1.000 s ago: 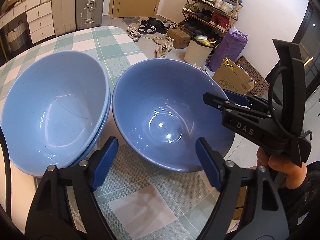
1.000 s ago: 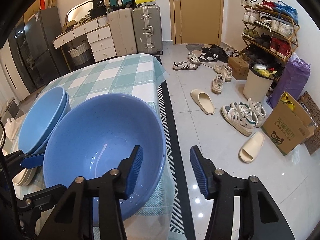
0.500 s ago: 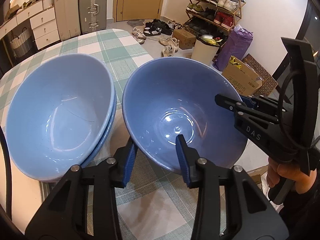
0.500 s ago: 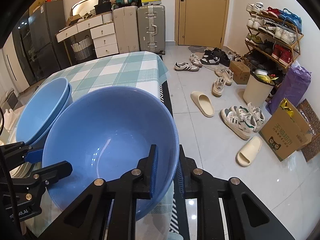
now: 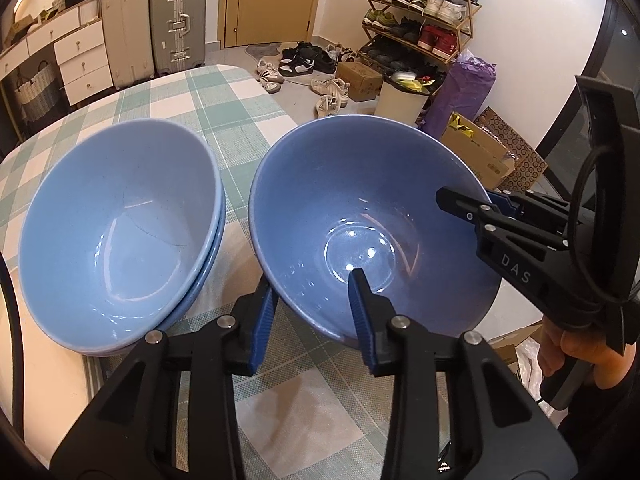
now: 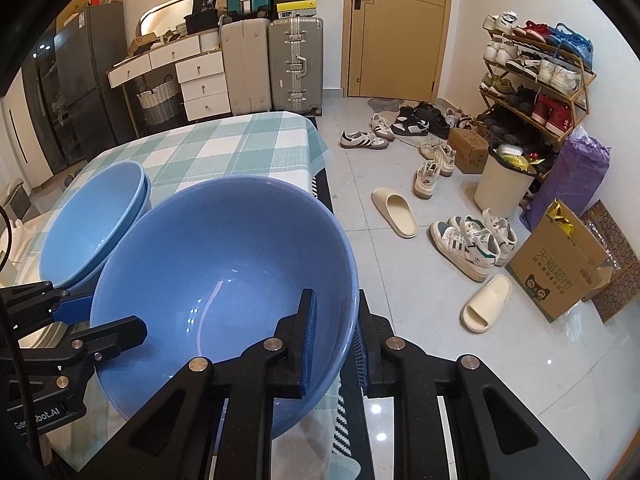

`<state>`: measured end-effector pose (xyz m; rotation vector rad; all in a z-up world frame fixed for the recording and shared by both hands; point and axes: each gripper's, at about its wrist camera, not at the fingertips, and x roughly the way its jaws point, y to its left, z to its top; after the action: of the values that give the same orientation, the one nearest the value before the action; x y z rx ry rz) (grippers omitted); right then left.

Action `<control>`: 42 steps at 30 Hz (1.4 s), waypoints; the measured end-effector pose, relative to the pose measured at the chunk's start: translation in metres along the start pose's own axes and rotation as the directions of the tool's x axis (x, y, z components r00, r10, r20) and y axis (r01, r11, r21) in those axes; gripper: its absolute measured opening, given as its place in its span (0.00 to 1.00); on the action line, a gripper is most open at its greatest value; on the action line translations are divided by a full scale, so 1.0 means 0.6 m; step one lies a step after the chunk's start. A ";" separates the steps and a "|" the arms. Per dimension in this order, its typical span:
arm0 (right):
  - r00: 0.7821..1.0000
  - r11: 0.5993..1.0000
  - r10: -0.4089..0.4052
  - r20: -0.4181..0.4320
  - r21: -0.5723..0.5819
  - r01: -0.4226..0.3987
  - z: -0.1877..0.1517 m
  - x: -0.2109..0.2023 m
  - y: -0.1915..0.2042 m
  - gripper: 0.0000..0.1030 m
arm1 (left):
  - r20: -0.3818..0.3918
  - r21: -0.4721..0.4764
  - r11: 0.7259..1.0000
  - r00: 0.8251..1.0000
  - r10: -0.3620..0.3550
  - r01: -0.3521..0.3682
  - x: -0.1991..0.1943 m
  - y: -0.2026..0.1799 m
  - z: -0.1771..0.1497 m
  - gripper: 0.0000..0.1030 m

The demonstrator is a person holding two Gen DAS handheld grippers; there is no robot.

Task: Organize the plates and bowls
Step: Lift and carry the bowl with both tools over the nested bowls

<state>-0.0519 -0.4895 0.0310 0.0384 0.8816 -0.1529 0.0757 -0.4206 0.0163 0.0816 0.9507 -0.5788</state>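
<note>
A darker blue bowl (image 5: 360, 208) sits near the right edge of the green checked table (image 5: 224, 96). My left gripper (image 5: 312, 284) straddles its near rim, one pad outside the wall and one inside; its jaws are closing and press on the wall. In the right wrist view my right gripper (image 6: 336, 296) is shut on the same bowl (image 6: 224, 264) at its right rim. It shows in the left wrist view as the right gripper (image 5: 480, 204), held by a hand. A stack of lighter blue bowls (image 5: 120, 220) stands just left, also seen as the stack (image 6: 92, 220).
The table's edge (image 6: 320, 184) drops off right beside the bowl. On the floor below lie shoes and slippers (image 6: 394, 210), a cardboard box (image 6: 560, 264) and a white bin (image 6: 500, 184). Suitcases (image 6: 296, 64) and drawers stand beyond the table.
Both grippers' jaws have come together on the darker bowl's rim, the left on the near side and the right on the right side. The bowls have kept their places.
</note>
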 end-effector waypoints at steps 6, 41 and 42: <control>1.000 1.000 -0.016 0.024 -0.012 0.017 0.009 -0.030 0.008 0.17 | 0.028 0.010 1.000 1.000 -0.008 0.008 -0.029 -0.002 -0.001 0.31; 0.987 0.987 0.019 0.162 -0.162 0.008 0.101 -0.165 0.187 0.18 | 0.204 -0.081 0.996 0.978 0.039 -0.023 -0.296 0.113 -0.013 0.32; 0.986 0.986 0.024 0.163 -0.165 0.004 0.103 -0.166 0.193 0.18 | 0.207 -0.084 0.996 0.978 0.042 -0.025 -0.300 0.118 -0.010 0.32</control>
<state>-0.0496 -0.3693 0.1439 -0.1234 0.7260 -0.0719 0.0271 -0.2810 0.1414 -0.0354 0.7665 -0.5064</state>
